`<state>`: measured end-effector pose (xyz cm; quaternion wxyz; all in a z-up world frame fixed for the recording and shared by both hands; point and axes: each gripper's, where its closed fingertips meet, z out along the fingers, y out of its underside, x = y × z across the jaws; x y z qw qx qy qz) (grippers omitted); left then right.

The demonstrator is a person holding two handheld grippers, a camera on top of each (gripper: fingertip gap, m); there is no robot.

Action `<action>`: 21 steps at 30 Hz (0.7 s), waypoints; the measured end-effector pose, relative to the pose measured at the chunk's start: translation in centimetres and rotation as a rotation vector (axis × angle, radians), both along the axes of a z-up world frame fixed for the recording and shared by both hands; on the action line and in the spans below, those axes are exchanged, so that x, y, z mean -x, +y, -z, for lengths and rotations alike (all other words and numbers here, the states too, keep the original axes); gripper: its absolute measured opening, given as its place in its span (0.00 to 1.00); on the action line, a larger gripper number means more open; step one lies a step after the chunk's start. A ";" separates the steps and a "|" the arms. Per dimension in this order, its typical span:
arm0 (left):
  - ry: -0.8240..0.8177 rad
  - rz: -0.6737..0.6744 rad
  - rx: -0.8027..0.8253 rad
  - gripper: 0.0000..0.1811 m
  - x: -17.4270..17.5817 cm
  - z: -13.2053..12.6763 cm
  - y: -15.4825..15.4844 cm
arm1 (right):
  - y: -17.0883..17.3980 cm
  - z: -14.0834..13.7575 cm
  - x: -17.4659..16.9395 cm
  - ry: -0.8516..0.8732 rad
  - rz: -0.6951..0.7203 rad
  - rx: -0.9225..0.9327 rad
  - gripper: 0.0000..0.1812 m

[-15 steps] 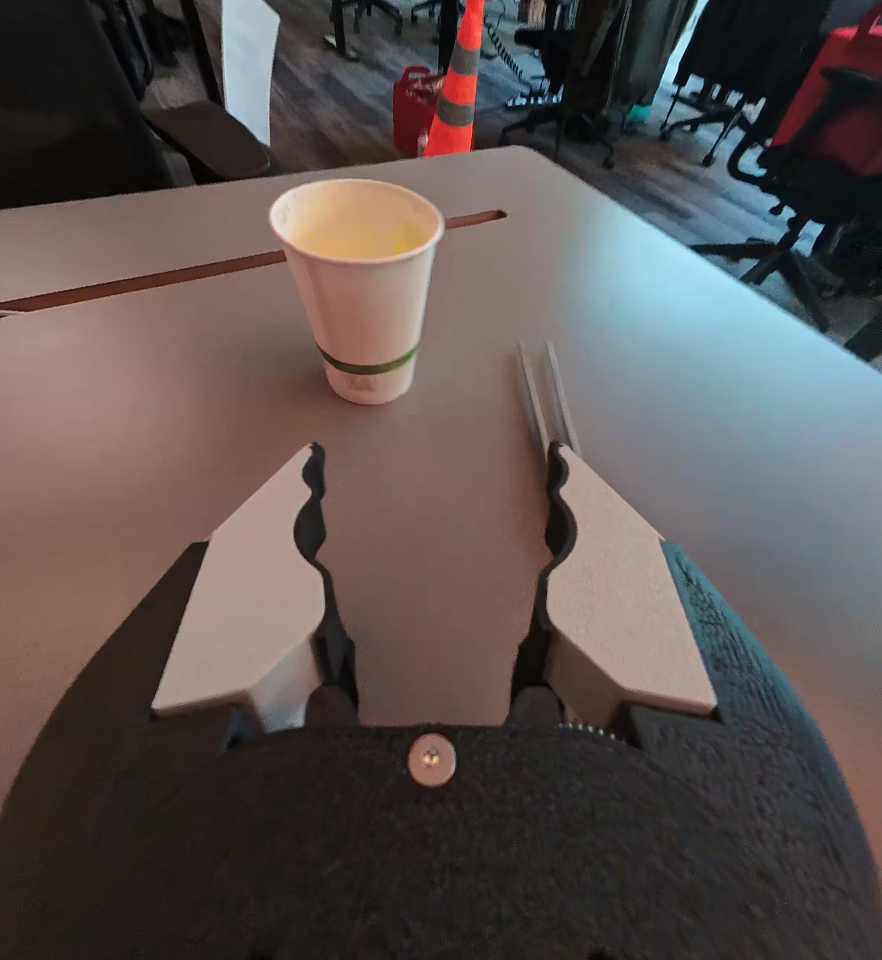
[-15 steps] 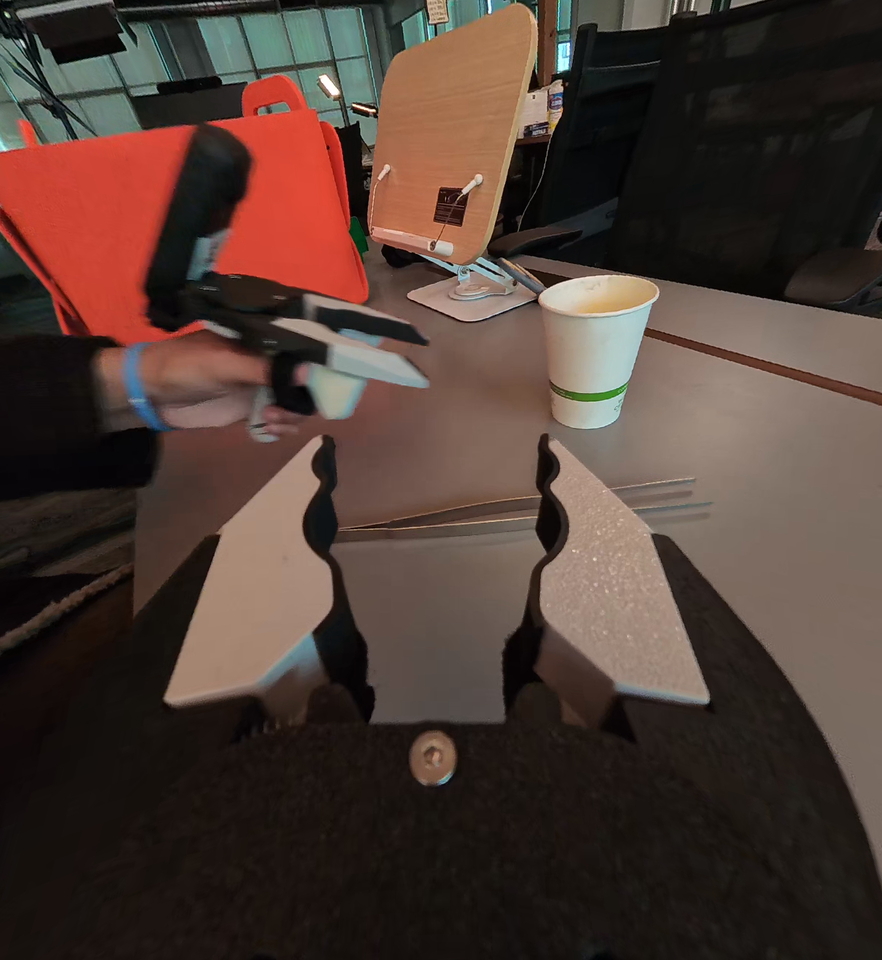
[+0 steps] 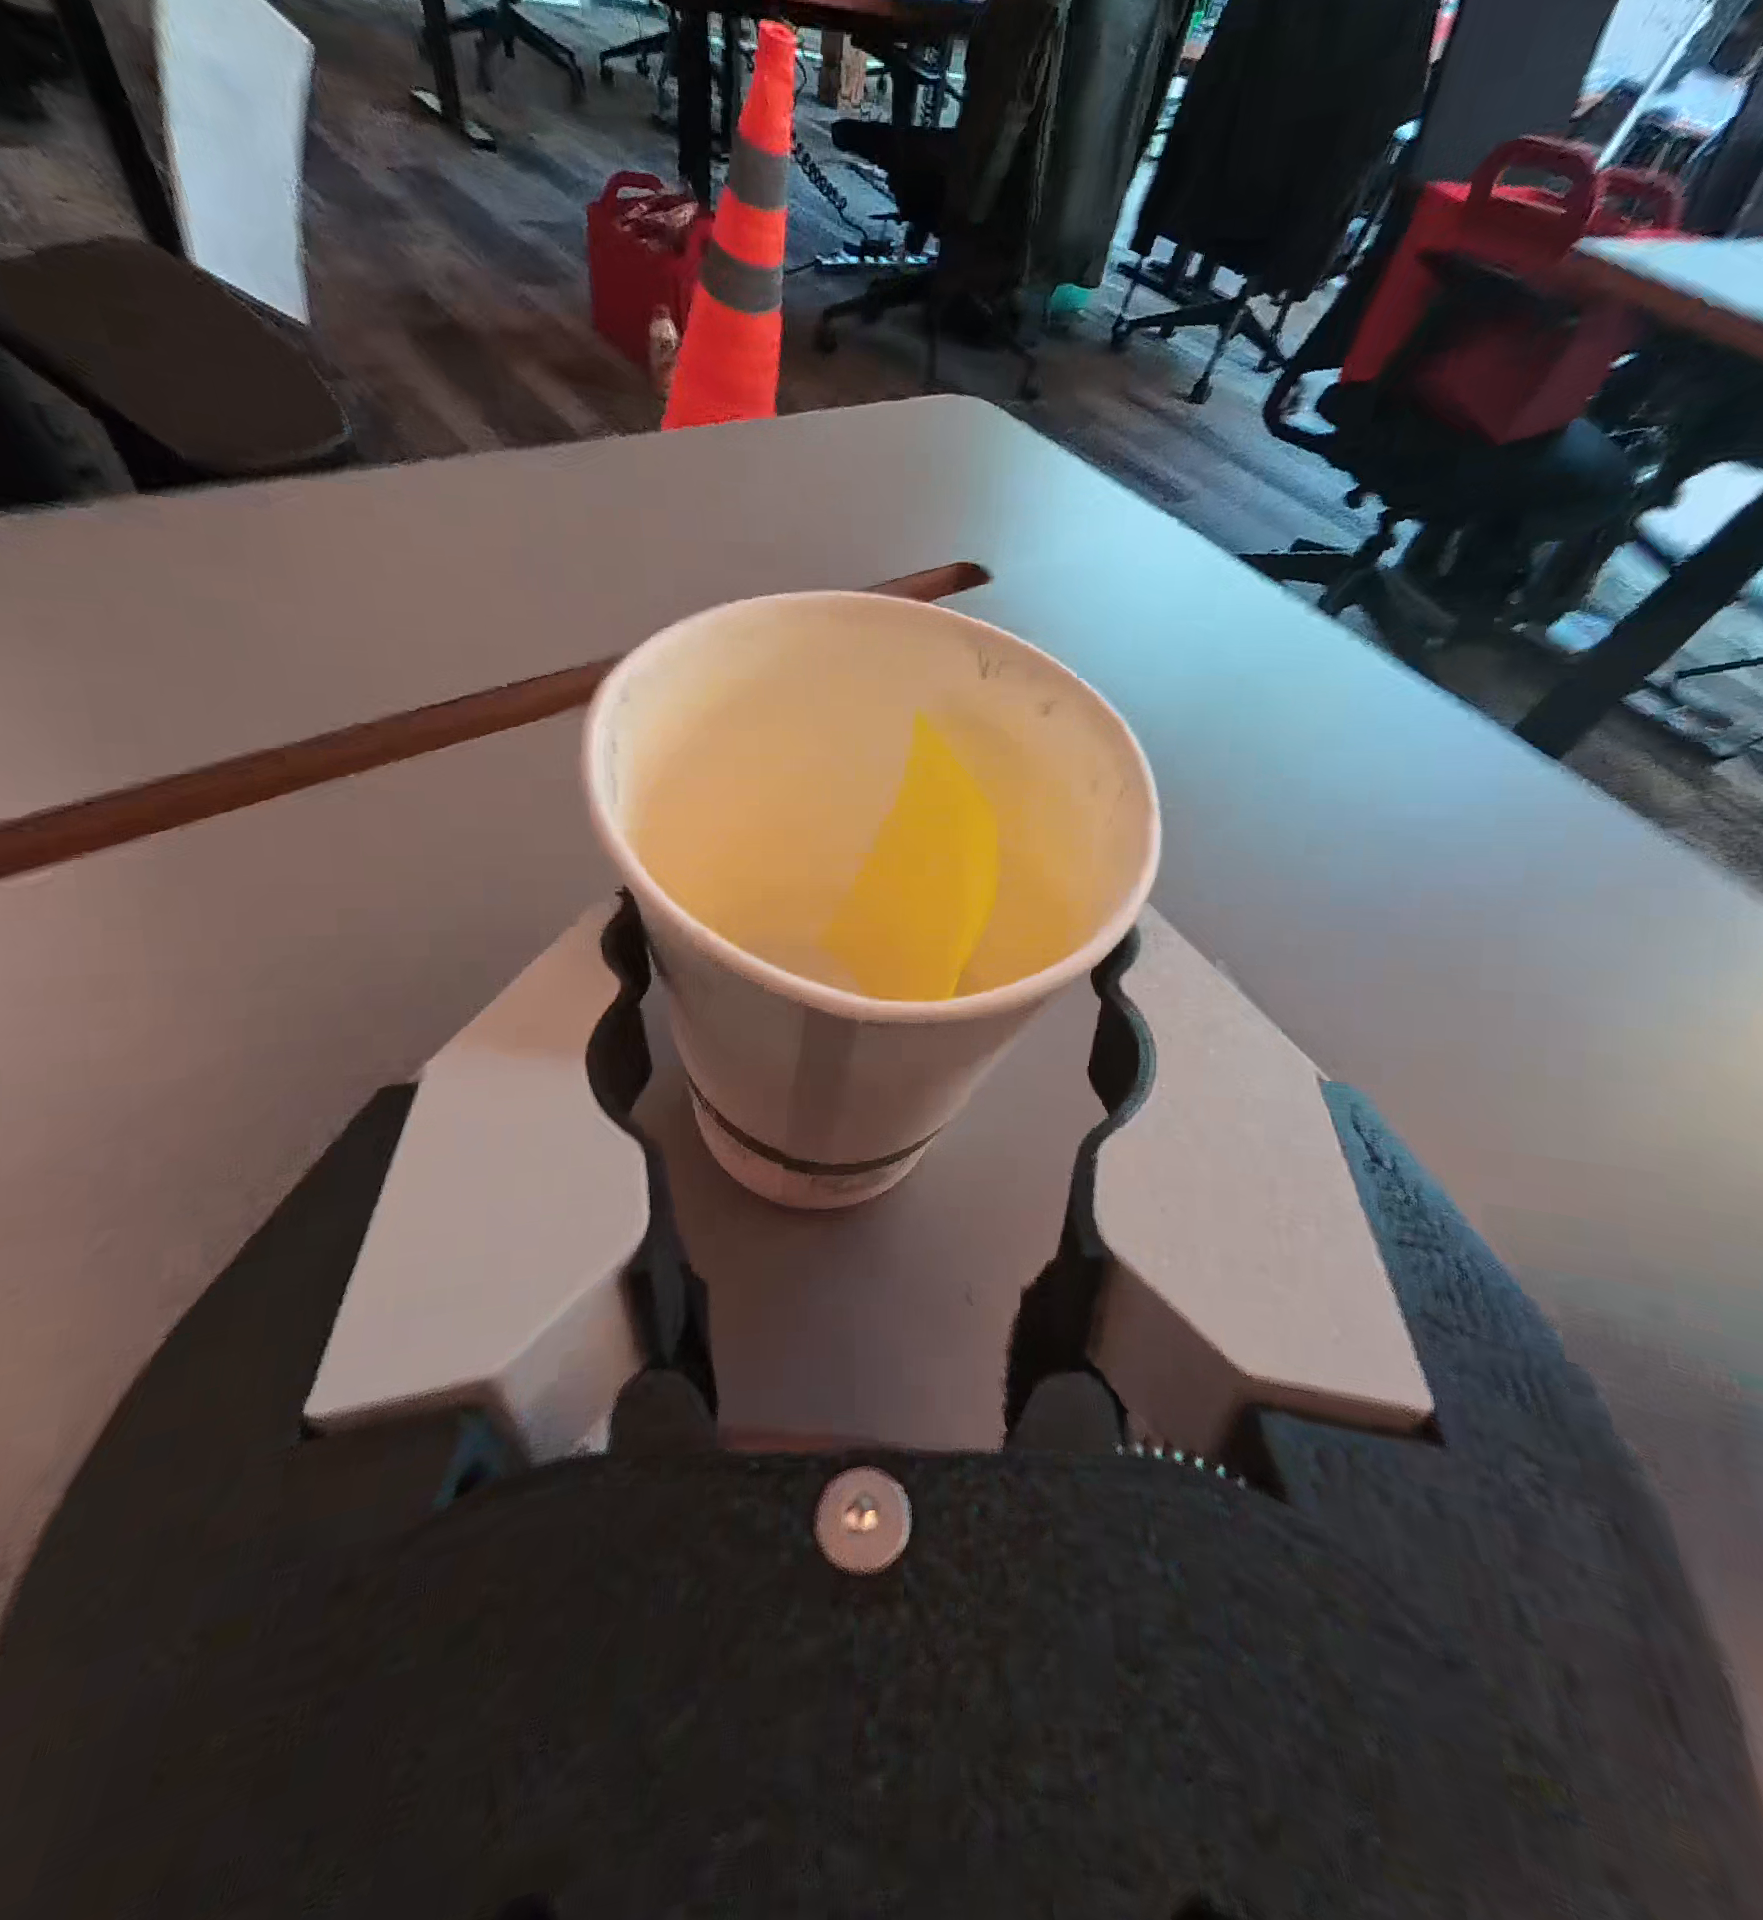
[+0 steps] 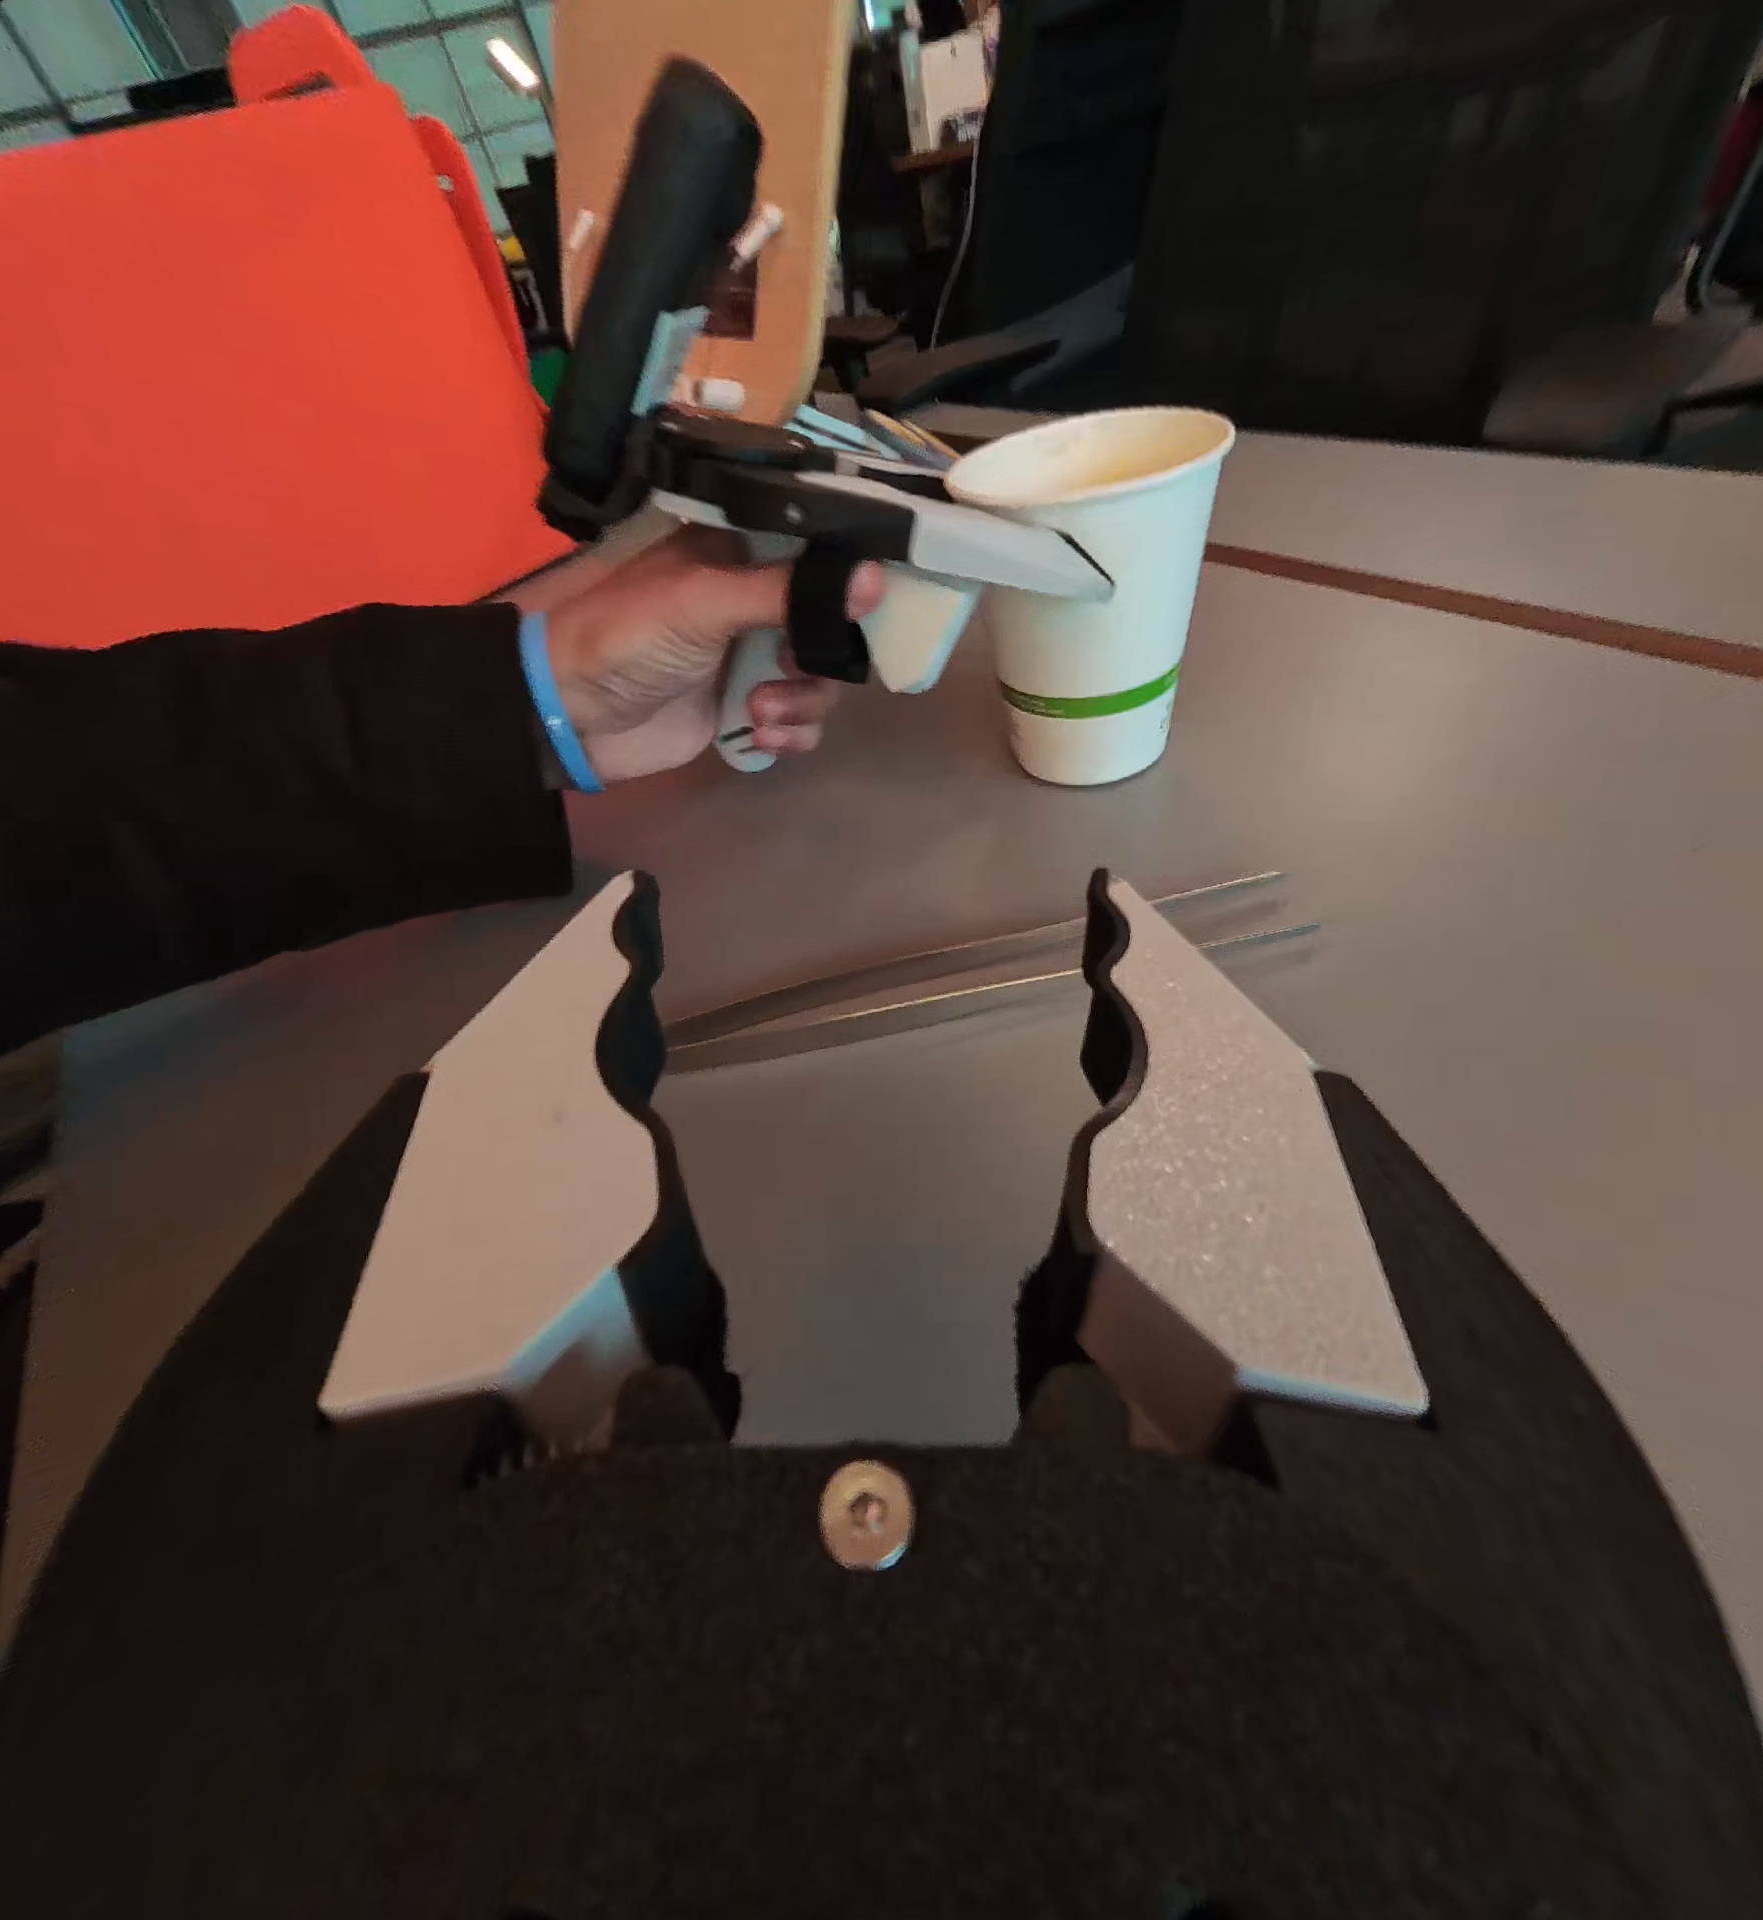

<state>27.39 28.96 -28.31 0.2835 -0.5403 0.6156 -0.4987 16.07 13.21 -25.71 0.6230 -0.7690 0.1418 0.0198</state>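
Observation:
A white paper cup with a green band stands on the grey table. A yellow piece lies inside it. My left gripper is open and straddles the cup, with its fingertips level with the upper wall and close to it on both sides. In the right wrist view a person's hand holds that left gripper beside the cup. My right gripper is open and empty, just above metal tweezers that lie flat on the table.
A brown slot runs across the table behind the cup. A wooden board on a stand and an orange felt panel stand at the far side. Black chairs ring the table. An orange cone stands on the floor beyond the edge. My right tips are about 40 cm from the brown slot, my left tips only 15 cm.
My left gripper has moved forward to the cup, which now sits between its open fingers. My right gripper has stayed over the tweezers, still open.

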 end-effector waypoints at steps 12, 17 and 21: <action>-0.071 0.148 0.927 0.46 6.5 -8.1 -6.9 | 7.4 -1.7 -3.6 -0.069 -0.137 -0.154 0.41; 0.123 0.155 0.809 0.59 9.2 -4.0 -7.1 | 5.8 -0.5 -5.0 -0.109 -0.167 0.026 0.40; 0.248 0.086 0.549 0.59 15.7 -0.9 -4.7 | 4.9 0.5 -7.8 -0.240 -0.289 0.358 0.40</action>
